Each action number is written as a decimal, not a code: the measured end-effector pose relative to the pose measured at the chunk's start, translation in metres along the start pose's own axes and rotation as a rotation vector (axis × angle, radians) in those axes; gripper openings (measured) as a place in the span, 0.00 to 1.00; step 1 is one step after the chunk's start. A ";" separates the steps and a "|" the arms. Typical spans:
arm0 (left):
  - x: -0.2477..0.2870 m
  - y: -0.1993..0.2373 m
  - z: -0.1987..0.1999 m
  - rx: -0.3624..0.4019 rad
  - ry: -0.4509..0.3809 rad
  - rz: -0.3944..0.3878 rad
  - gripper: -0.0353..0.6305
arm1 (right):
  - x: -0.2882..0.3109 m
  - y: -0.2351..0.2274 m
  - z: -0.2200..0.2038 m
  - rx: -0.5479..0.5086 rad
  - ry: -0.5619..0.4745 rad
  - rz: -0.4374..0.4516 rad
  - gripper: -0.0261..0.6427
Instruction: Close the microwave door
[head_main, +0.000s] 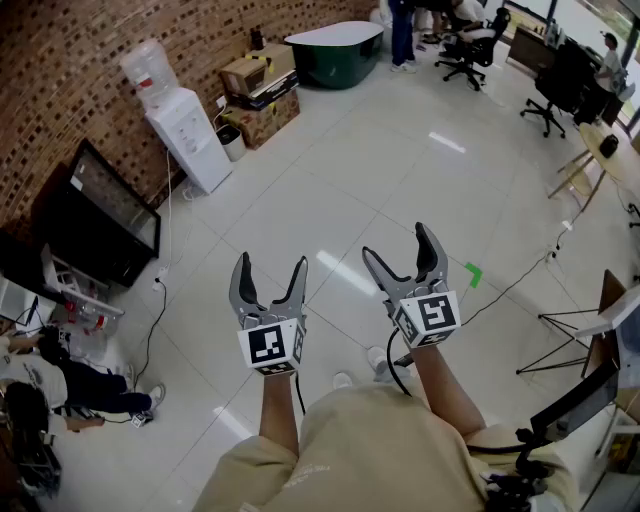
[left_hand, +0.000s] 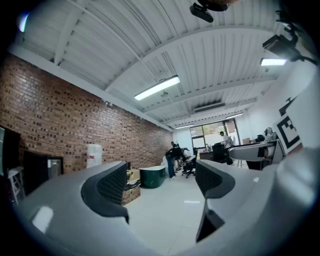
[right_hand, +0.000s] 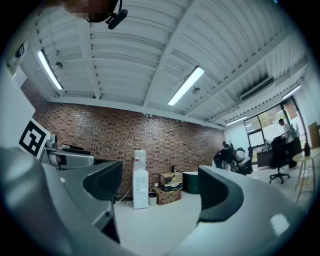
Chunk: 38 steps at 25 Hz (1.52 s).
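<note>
**Both grippers held out level over open floor, jaws apart and empty.**

The person's two bare forearms reach forward side by side. The left gripper (head_main: 270, 262) and right gripper (head_main: 397, 243) are near each other but apart, each tipped slightly upward, with the marker cubes turned toward the head camera. The left gripper's jaws stand partly open, with only the white tiled floor (head_main: 330, 190) showing in the gap. The right gripper's jaws are spread wider, and between them are the distant water dispenser (head_main: 185, 135) and cardboard boxes (head_main: 258, 75) against the brick wall (head_main: 60, 80). Neither pair of pads touches anything. The microwave cannot be made out in any view, so its place, facing and long axis cannot be told.
</note>
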<state>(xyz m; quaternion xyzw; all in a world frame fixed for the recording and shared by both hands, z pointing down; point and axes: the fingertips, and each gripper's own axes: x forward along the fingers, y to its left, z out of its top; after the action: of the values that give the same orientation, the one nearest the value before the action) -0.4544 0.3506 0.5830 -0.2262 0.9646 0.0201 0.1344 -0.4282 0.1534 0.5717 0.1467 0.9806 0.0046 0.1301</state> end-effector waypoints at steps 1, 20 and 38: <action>0.001 0.005 -0.002 -0.014 -0.006 -0.023 0.70 | -0.001 0.005 -0.001 -0.012 0.001 -0.022 0.72; -0.007 -0.129 0.017 -0.149 -0.037 -0.590 0.70 | -0.151 -0.003 0.065 -0.174 -0.014 -0.531 0.72; -0.066 -0.375 0.085 -0.194 -0.078 -1.026 0.70 | -0.363 -0.058 0.152 -0.261 -0.064 -0.881 0.71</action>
<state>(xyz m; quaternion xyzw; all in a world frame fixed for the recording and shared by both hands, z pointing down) -0.2105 0.0507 0.5266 -0.6801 0.7177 0.0492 0.1411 -0.0706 -0.0118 0.5143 -0.3018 0.9361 0.0678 0.1674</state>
